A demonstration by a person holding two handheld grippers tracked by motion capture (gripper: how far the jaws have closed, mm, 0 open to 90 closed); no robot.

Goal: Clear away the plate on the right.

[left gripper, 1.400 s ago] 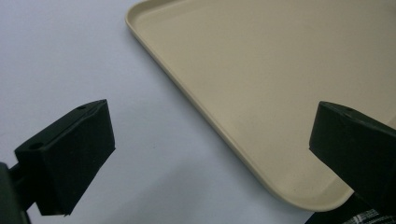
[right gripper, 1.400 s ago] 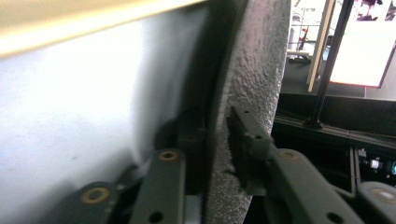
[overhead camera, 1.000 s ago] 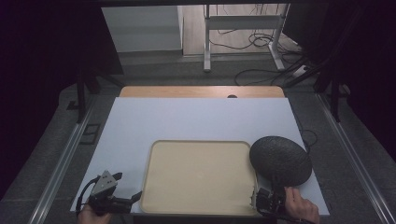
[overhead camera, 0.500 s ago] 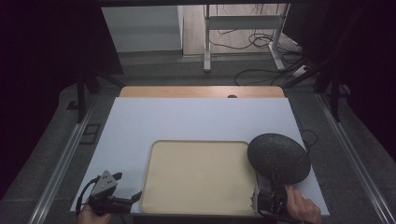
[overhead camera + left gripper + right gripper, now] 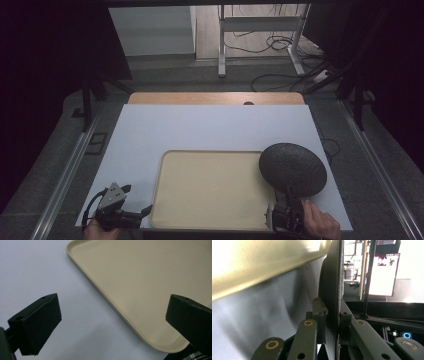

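On white table (image 5: 200, 130): one beige tray (image 5: 210, 187), one black plate (image 5: 292, 169) clamped in right claw (image 5: 286, 200); left claw (image 5: 137, 200) wide.

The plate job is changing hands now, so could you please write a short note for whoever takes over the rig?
Right gripper: shut on the near rim of the black plate, seen clamped edge-on in the right gripper view.
Left gripper: open and holding nothing, at the near left corner of the tray, with one jaw over the white mat.
Plate: tilted, overlapping the tray's right edge.
Tray: nothing lies on it.
Done: plate gripped.
Left: probably set the plate flat on the tray, then release.
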